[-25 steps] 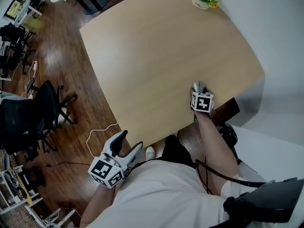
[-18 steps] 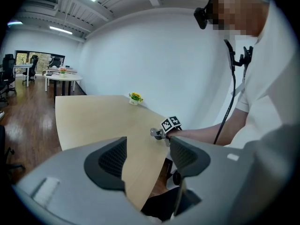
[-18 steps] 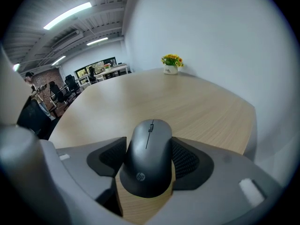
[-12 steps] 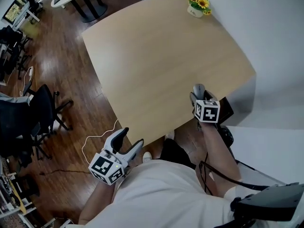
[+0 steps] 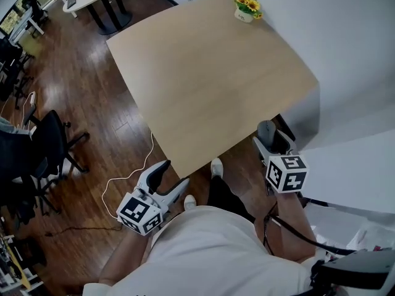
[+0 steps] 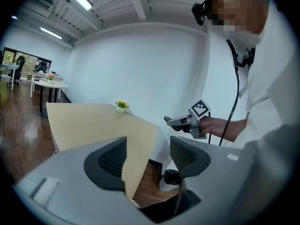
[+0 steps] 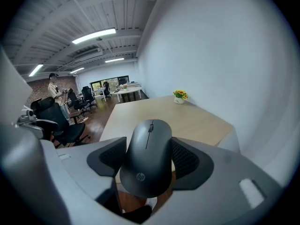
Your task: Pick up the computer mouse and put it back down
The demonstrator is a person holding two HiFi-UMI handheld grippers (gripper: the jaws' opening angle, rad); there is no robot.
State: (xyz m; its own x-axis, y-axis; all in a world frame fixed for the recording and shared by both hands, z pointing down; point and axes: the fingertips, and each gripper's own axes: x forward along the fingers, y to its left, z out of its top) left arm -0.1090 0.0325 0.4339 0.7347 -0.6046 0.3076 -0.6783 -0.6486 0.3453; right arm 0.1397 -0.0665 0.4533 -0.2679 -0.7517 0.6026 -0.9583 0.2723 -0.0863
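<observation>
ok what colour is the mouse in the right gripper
The mouse is dark grey, nearly black; clearest in the right gripper view.

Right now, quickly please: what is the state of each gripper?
Left gripper: tongs open, nothing between them.
Right gripper: tongs closed on the mouse.

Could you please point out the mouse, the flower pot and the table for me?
mouse (image 7: 146, 163): right gripper view, middle of its dark shell.
flower pot (image 5: 244, 16): head view, white pot under the yellow blooms.
table (image 5: 203, 79): head view, bare wooden top.
</observation>
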